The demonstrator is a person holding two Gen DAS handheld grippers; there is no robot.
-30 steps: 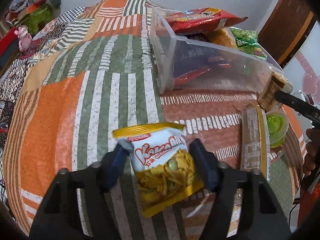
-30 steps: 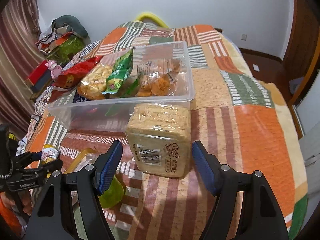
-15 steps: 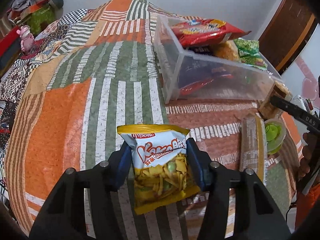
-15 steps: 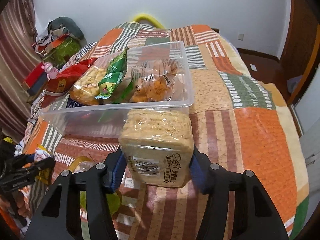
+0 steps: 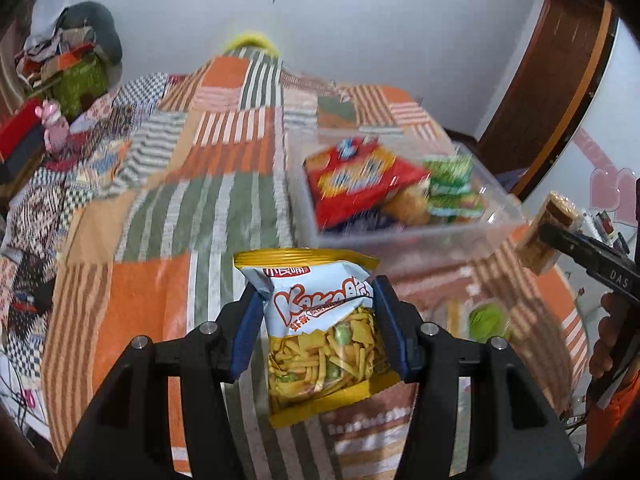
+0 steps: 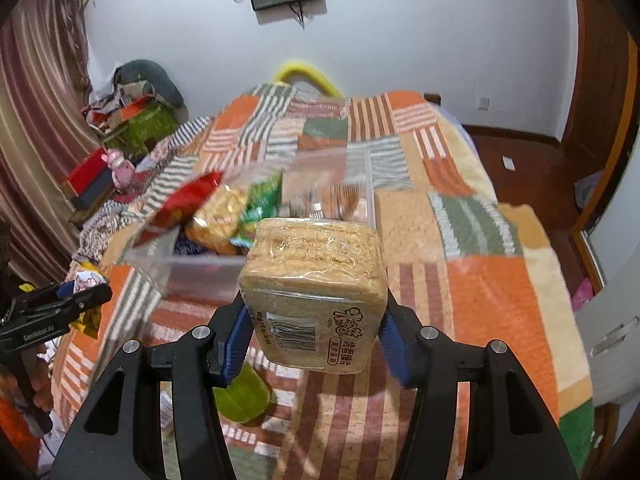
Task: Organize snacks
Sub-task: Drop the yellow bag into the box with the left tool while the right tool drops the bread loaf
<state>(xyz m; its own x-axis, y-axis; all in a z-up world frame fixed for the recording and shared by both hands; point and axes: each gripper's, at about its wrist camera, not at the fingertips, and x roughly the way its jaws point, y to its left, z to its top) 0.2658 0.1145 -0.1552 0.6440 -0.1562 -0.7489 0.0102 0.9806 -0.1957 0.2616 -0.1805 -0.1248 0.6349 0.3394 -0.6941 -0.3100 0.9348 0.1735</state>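
Note:
My left gripper (image 5: 320,332) is shut on a yellow and white chip bag (image 5: 324,328) and holds it above the patchwork bed (image 5: 152,280). My right gripper (image 6: 314,332) is shut on a tan toast pack (image 6: 316,292), lifted above the bed (image 6: 500,300); the pack also shows in the left wrist view (image 5: 550,228). A clear plastic bin (image 5: 408,240) lies ahead, holding a red snack bag (image 5: 356,176), green packets (image 5: 452,188) and other snacks. The bin shows in the right wrist view (image 6: 192,272) just beyond the toast pack.
A green jelly cup (image 6: 240,396) sits on the bed below the right gripper, also in the left wrist view (image 5: 486,318). Boxes and clothes (image 6: 132,116) are piled left of the bed. A wooden door (image 5: 552,92) stands at the right.
Both grippers have closed on their snacks and lifted them off the bed. Both have risen and tilted up, so the bin now lies lower and the wall shows.

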